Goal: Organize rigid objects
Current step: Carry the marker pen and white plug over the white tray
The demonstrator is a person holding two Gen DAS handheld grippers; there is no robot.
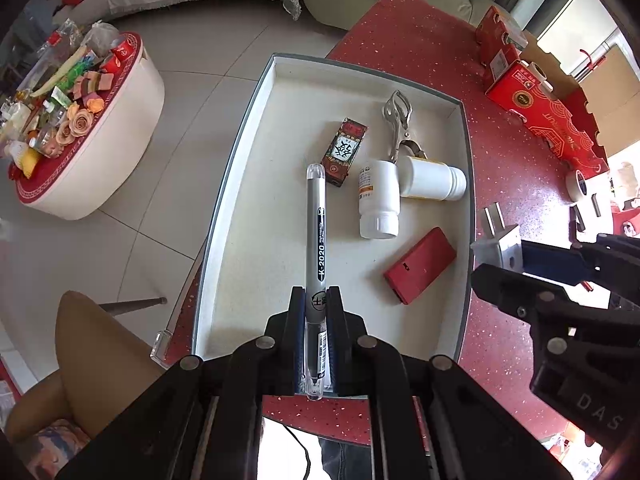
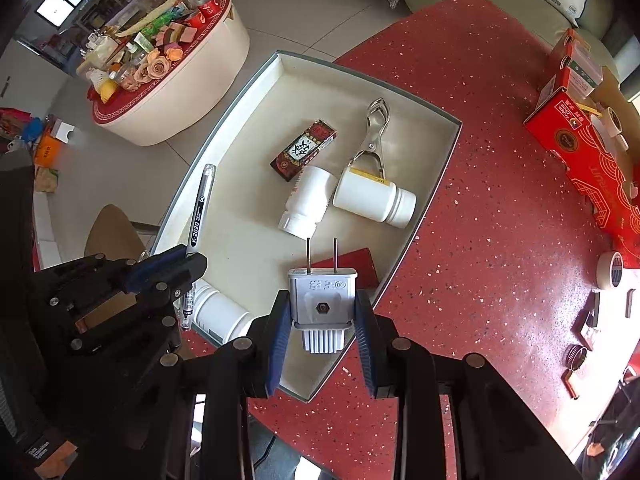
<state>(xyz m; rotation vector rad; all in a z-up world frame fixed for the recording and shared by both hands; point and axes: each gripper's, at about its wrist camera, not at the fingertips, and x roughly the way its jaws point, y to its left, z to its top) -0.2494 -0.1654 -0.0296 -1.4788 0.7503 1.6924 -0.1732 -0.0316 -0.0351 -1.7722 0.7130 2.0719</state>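
My left gripper (image 1: 316,300) is shut on a grey marker pen (image 1: 316,236) and holds it over the near part of the white tray (image 1: 256,128). My right gripper (image 2: 322,312) is shut on a silver two-pin plug adapter (image 2: 322,292), prongs forward, above the tray's (image 2: 248,100) near right edge; the adapter also shows in the left wrist view (image 1: 498,242). In the tray lie two white bottles (image 1: 378,200) (image 1: 432,178), a metal clip (image 1: 398,120), a small dark red carton (image 1: 344,150) and a red box (image 1: 420,266). A third white bottle (image 2: 218,312) shows in the right wrist view.
The tray sits on a red speckled table (image 2: 500,220). Red gift boxes (image 2: 580,152), a tape roll (image 2: 610,270) and small parts (image 2: 576,356) line the table's right side. A round side table with clutter (image 1: 72,120) and a chair (image 1: 96,352) stand on the left floor.
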